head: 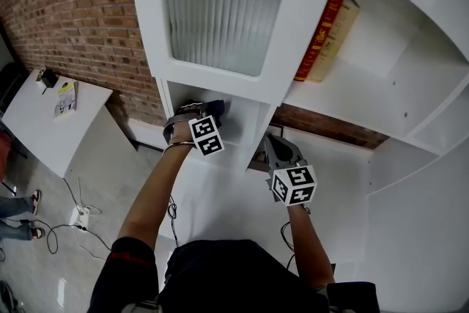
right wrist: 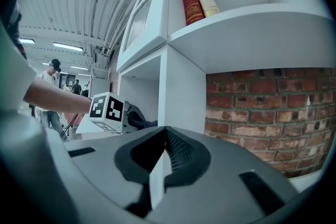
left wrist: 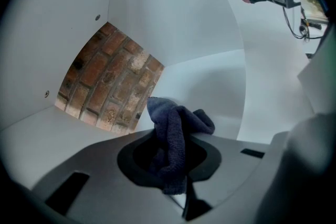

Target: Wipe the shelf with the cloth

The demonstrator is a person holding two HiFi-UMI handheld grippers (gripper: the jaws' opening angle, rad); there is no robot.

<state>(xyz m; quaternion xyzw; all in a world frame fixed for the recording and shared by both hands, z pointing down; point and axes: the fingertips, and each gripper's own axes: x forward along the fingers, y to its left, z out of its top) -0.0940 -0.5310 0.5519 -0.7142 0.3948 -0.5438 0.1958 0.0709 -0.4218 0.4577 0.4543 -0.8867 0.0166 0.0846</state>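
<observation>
A dark blue cloth (left wrist: 177,131) hangs bunched between the jaws of my left gripper (left wrist: 176,140), which is shut on it. That gripper (head: 211,111) reaches into a low white cabinet compartment (head: 245,121) with a bare brick back (left wrist: 107,78); in the left gripper view the cloth is close to the compartment's white inner wall (left wrist: 173,23), and contact cannot be made out. My right gripper (head: 270,138) hangs just outside, right of the divider panel (right wrist: 181,97), shut with nothing held (right wrist: 164,150). In the right gripper view the left gripper (right wrist: 131,117) and the cloth (right wrist: 146,124) show at that compartment's mouth.
An open cabinet door (head: 220,4) with frosted glass hangs above both grippers. A red book (head: 324,26) and a tan book (head: 338,37) stand on the upper shelf (head: 352,95). A white table (head: 44,121) and floor cables (head: 77,216) lie left. People stand far off (right wrist: 50,78).
</observation>
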